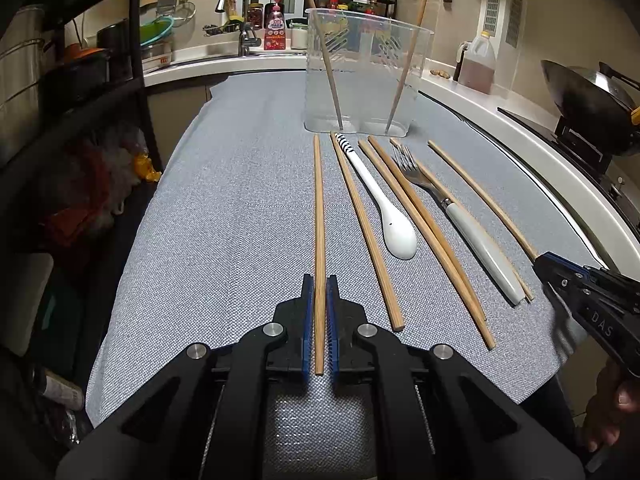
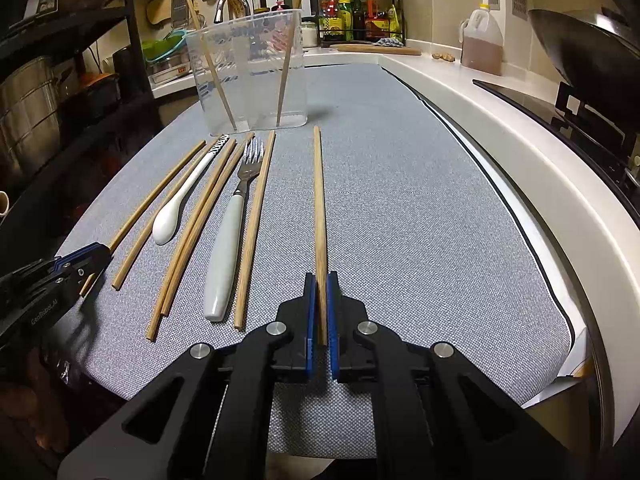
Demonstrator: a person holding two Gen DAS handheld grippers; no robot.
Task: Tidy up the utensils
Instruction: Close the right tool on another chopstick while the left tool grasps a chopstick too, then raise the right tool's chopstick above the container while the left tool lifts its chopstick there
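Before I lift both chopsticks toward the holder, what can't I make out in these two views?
- Left view: the right gripper covers the near end of the outermost chopstick; the grip is hidden.
- Right view: the left gripper likewise hides its hold on the far-left chopstick.
- Both views: the clear container distorts its base, so where the two standing chopsticks rest is unclear.
- Left view: the fork covers part of a chopstick beneath it.

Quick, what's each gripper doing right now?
Left gripper: shut on the leftmost chopstick.
Right gripper: shut on the rightmost chopstick.
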